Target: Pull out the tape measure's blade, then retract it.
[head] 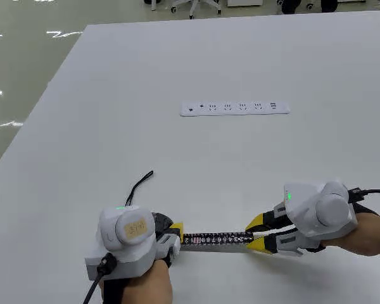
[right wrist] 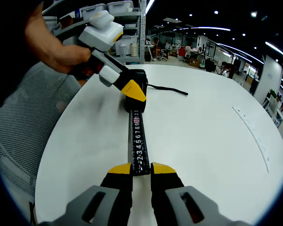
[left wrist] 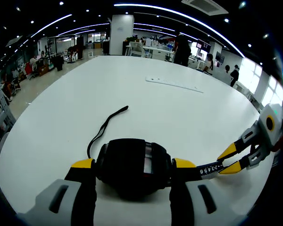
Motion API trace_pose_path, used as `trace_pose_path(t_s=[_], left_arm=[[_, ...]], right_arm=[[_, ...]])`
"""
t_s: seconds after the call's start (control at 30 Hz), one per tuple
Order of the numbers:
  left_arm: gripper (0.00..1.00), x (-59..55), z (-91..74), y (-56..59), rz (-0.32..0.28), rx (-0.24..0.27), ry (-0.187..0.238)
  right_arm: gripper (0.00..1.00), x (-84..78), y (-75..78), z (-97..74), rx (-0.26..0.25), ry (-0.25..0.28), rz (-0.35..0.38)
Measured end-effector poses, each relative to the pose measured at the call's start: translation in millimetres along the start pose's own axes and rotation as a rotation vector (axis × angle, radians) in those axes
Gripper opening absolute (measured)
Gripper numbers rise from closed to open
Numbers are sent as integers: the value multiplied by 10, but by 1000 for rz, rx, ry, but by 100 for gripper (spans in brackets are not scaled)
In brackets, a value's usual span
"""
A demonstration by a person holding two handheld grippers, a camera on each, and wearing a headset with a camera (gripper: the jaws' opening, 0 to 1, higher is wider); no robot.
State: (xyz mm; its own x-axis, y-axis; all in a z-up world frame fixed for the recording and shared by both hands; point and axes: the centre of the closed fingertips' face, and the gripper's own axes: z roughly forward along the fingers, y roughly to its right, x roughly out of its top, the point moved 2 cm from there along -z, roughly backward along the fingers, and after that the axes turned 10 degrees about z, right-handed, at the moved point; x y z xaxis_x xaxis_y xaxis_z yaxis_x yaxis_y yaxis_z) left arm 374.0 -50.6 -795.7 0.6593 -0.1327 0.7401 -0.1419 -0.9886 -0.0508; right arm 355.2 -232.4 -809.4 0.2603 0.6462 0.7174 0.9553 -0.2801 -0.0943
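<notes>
— How far along is it?
— The blade point(head: 216, 239) is partly out. A short numbered stretch runs from the black case point(left wrist: 132, 162) to the right gripper point(right wrist: 141, 168), whose jaws pinch its tip. The left gripper point(left wrist: 133, 165) clamps the case. I judge the pull is under way and the retraction is all still to do.
— And around the case?
— It sits on a white desk point(head: 272, 57). Its strap point(left wrist: 106, 125) trails beyond it, and a power strip point(head: 234, 108) lies well beyond. Farther off is an open office with ceiling lights and people.
</notes>
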Motion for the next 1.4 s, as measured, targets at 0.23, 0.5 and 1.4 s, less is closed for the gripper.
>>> trace_pose_path(t_s=[0.23,0.5,1.4], left_arm=[[58,-7,-3,-10,-10,-4,-3],[58,-8,-4,-15,-12,-10,-7],[59,-9,-4,-17,-12,-23,-9]], right_arm=[[14,27,-13,26,0,1,0],[14,51,-22,61,3,3,2],[14,122,-53,164,10,6,7]])
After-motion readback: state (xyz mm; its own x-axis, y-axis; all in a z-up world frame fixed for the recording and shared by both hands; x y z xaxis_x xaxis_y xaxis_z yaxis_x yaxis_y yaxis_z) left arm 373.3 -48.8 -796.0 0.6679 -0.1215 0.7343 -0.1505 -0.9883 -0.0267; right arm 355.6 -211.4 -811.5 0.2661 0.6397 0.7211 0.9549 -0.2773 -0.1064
